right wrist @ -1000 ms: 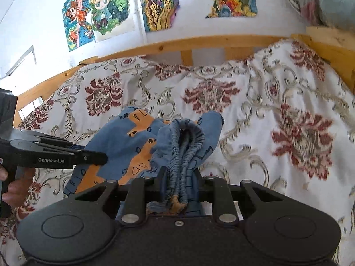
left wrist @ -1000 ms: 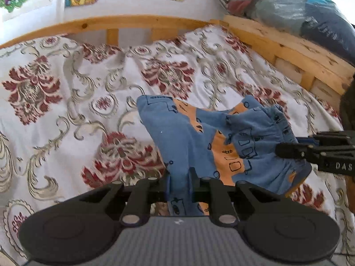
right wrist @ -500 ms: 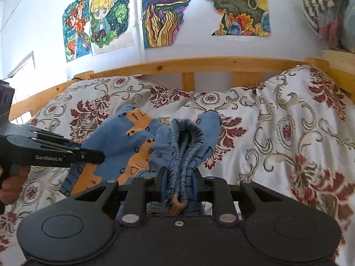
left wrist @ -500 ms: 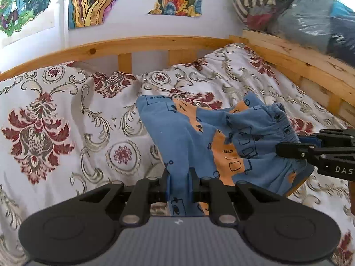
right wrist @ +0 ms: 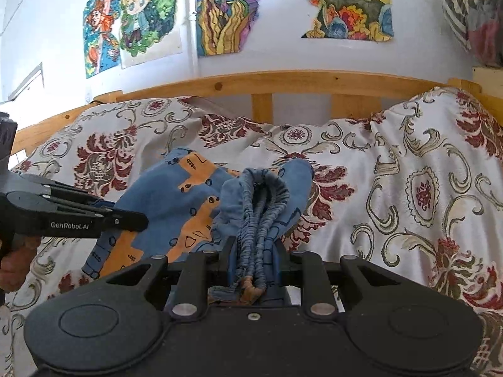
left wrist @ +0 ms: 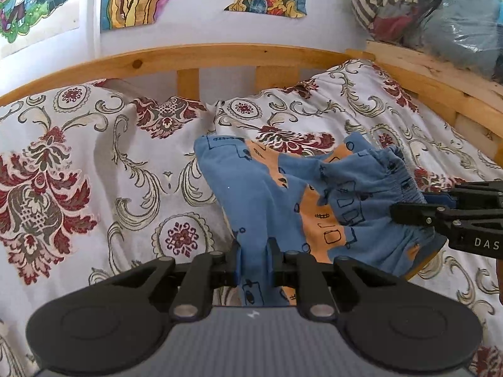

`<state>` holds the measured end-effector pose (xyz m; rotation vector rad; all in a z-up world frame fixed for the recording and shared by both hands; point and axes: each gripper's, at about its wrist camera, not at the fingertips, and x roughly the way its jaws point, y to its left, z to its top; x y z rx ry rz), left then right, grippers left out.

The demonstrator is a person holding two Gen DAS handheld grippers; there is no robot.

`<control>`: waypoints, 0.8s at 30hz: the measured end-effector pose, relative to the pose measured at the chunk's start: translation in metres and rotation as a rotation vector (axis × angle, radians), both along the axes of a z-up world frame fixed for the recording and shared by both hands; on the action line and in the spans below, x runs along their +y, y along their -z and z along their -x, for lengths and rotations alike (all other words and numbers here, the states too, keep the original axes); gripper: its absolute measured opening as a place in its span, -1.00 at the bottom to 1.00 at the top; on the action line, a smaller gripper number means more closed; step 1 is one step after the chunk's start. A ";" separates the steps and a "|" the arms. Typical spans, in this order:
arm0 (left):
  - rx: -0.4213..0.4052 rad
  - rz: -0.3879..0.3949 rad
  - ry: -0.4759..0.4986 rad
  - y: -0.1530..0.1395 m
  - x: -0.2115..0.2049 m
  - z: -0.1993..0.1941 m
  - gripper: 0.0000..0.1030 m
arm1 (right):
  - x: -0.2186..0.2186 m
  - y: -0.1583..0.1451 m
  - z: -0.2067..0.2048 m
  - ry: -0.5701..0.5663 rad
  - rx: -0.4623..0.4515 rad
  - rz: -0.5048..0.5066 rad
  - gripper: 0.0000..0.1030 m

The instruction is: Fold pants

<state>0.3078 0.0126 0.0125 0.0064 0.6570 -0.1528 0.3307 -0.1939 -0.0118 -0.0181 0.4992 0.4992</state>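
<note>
The pants (left wrist: pixel 283 201), blue with orange patches, hang lifted over the bed (left wrist: pixel 94 172), held at two ends. The left gripper (left wrist: pixel 253 260) has its jaws clenched on a leg end; the right gripper (right wrist: pixel 253 260) grips the bunched elastic waistband (right wrist: pixel 261 207). Holding both ends probably lets the person stretch the cloth flat before laying it down for a fold. The patterned bedspread is rumpled at the far side, near the wooden rail (left wrist: pixel 220 55). Bagged clothes (left wrist: pixel 440 15) sit far right, well apart.
</note>
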 end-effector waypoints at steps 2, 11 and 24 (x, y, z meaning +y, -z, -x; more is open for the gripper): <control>-0.006 -0.007 -0.005 0.004 -0.001 -0.005 -0.69 | 0.001 0.004 -0.005 0.006 0.002 -0.001 -0.55; 0.021 0.008 -0.028 0.019 0.002 -0.023 -0.68 | 0.003 0.017 -0.021 0.016 0.036 0.001 -0.55; 0.043 0.008 -0.038 0.026 0.002 -0.029 -0.66 | 0.003 0.026 -0.032 0.029 0.073 0.009 -0.52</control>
